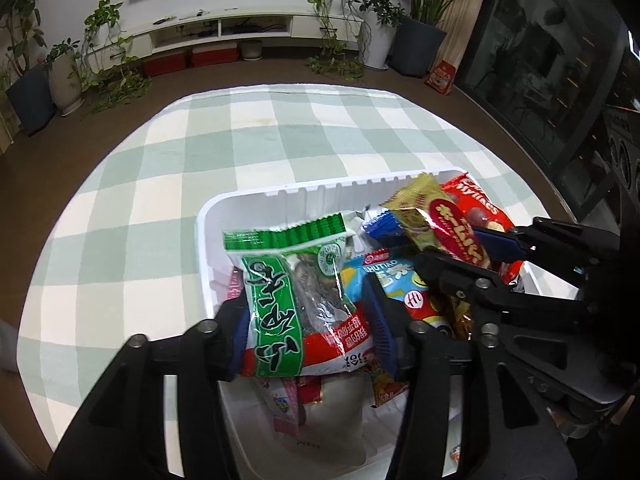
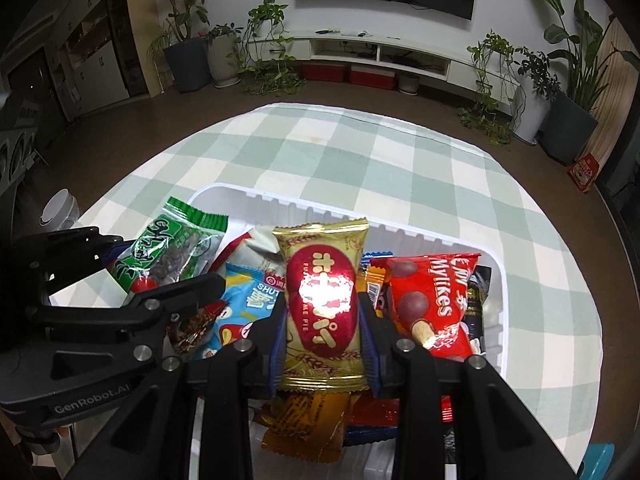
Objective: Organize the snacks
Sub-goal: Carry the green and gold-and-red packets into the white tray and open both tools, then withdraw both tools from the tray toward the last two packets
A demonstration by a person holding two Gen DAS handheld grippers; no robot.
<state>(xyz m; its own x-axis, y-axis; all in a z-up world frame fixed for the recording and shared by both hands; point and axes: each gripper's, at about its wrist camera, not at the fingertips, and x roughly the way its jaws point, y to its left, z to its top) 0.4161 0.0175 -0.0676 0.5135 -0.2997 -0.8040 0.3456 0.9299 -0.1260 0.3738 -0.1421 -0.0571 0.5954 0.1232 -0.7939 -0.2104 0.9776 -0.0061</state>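
A white plastic bin (image 1: 280,194) on the checked tablecloth (image 1: 240,140) holds several snack packets. My left gripper (image 1: 308,300) hangs over the bin's left part. A green-and-clear snack packet (image 1: 288,288) stands between its fingers, flat and uncrumpled, its side edges just reaching both blue pads. In the right wrist view the left gripper (image 2: 168,268) shows the same packet (image 2: 172,248) between its spread fingers. My right gripper (image 2: 322,304) is shut on a gold-and-red pie packet (image 2: 320,292) above the bin (image 2: 400,228), beside a red Mylikes bag (image 2: 432,296).
A light-blue packet (image 1: 384,276), orange wrappers (image 2: 308,420) and other snacks fill the bin. The round table's edge curves close on both sides, with dark floor beyond. Potted plants (image 2: 188,60) and a low white TV cabinet (image 2: 380,52) line the far wall.
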